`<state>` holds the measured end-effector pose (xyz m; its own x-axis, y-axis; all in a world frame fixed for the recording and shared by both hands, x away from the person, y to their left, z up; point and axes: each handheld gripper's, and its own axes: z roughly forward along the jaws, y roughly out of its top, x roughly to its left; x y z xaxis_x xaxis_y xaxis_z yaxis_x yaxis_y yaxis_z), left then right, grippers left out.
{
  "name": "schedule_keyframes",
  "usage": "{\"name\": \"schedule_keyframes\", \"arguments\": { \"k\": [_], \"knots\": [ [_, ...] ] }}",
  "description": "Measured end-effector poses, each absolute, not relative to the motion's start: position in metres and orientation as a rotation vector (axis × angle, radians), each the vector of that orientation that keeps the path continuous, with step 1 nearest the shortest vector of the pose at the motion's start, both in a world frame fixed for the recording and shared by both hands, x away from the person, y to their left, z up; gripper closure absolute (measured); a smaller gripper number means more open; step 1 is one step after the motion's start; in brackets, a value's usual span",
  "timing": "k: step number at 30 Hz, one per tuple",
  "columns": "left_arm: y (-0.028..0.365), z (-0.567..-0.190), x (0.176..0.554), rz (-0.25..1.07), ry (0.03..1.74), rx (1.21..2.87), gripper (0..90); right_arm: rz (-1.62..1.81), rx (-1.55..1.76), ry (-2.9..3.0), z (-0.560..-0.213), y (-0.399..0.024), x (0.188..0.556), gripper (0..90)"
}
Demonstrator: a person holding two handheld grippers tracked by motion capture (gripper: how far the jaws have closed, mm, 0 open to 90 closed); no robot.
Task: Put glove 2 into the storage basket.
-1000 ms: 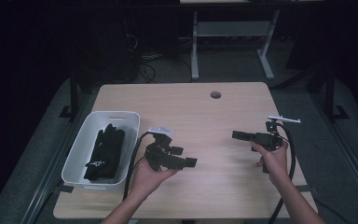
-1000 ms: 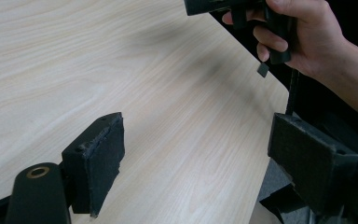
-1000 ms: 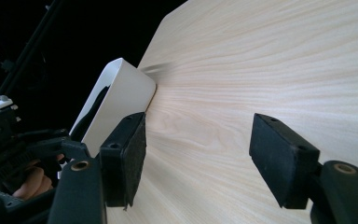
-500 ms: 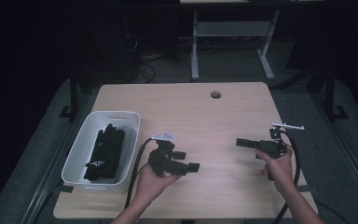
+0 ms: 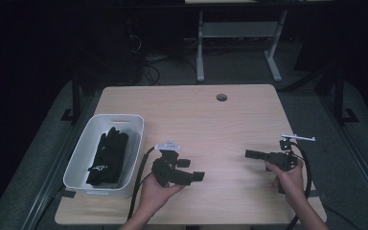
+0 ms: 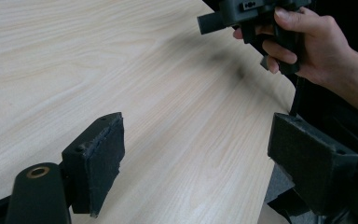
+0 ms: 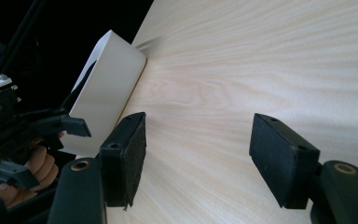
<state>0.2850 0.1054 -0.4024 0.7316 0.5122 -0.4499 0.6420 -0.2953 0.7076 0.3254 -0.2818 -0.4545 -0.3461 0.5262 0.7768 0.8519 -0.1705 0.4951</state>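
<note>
Dark room, pale wooden bench [image 5: 211, 120] | black gloves [image 5: 108, 155] lie lengthwise in white plastic bin [image 5: 79, 160] at bench's left edge | left tongs [image 5: 196, 176] nearer, wide open, empty, pointing away from bin | right tongs [image 5: 249, 154] open, empty, aimed binward.

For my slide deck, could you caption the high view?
Two hand-held grippers, left and right, open above a wooden table beside a white bin of black gloves.
</note>
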Motion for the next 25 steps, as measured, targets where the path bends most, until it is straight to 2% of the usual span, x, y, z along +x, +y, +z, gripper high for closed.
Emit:
{"name": "schedule_keyframes", "arguments": {
  "k": [25],
  "knots": [
    [0.108,-0.423,0.267,-0.156,0.882,1.959,18.6,-1.563,-1.535,-1.845,-0.472,-0.283,0.289,34.6]
  ]
}}
